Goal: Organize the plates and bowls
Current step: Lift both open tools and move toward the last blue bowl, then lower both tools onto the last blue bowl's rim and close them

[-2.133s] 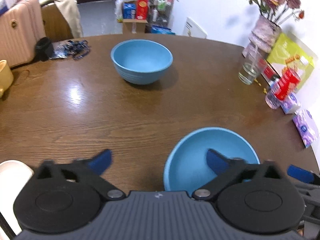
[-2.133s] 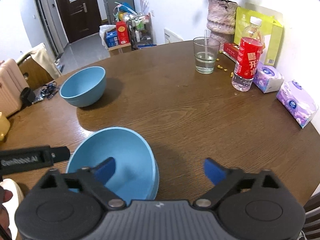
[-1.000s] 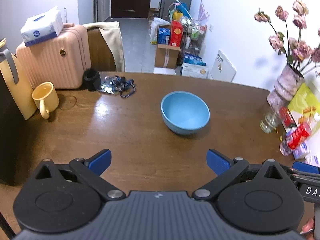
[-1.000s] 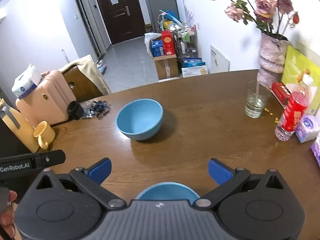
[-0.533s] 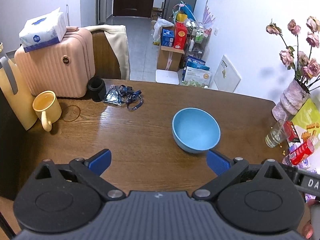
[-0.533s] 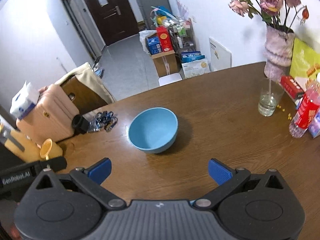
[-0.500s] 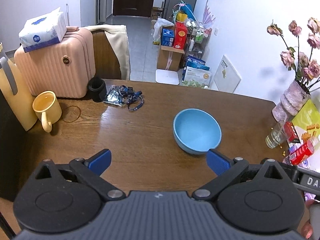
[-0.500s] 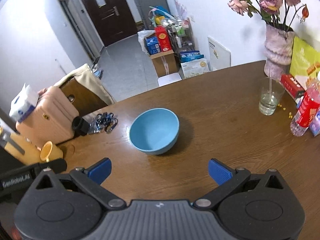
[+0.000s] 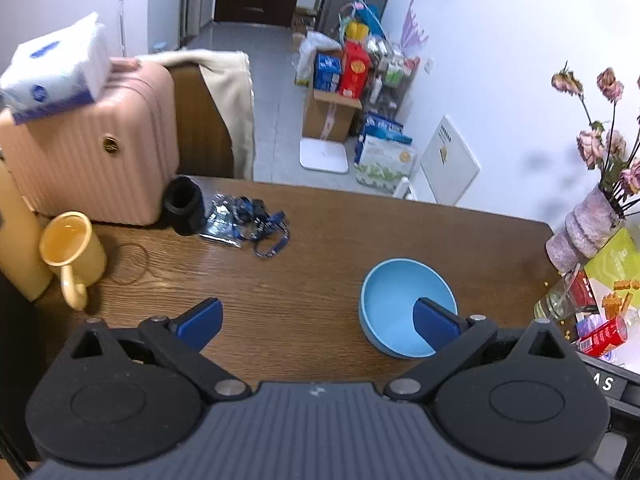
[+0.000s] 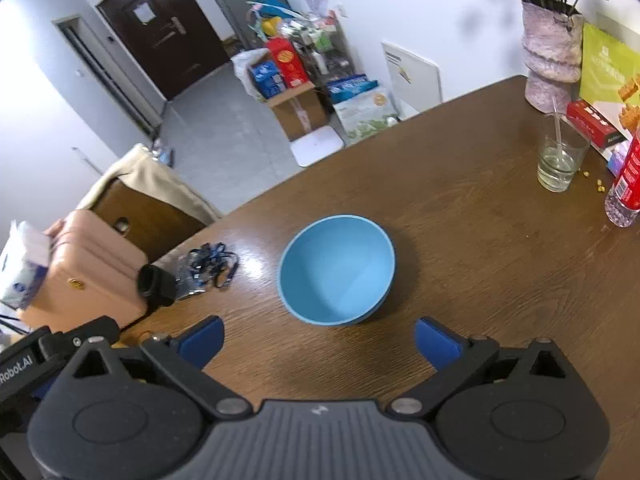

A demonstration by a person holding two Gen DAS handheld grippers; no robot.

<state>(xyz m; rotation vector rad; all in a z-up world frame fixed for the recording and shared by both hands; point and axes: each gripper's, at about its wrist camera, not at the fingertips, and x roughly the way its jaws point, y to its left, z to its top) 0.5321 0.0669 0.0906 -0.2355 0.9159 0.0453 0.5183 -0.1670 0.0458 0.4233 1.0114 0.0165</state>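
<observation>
One blue bowl (image 9: 400, 300) (image 10: 336, 268) stands upright and empty on the round brown wooden table (image 9: 320, 248) (image 10: 480, 240). My left gripper (image 9: 318, 320) hangs open high above the table; in its view the right fingertip overlaps the bowl's near rim, with air between them. My right gripper (image 10: 318, 338) is open too, raised above the table with the bowl just beyond its fingers, roughly centred between them. Neither gripper holds anything. The nested blue bowls seen earlier near the front edge are out of both views.
A yellow mug (image 9: 72, 252), a black cup (image 9: 184, 204) and a blue lanyard bundle (image 9: 252, 220) lie at the table's left. A glass (image 10: 560, 160), red bottle (image 10: 628, 184), boxes and a flower vase (image 10: 552, 48) crowd the right. A pink suitcase (image 9: 92, 148) stands beside the table.
Both grippers have risen and drawn back from the nested bowls near the front edge, which have left the views. The lone far bowl now lies under both views.
</observation>
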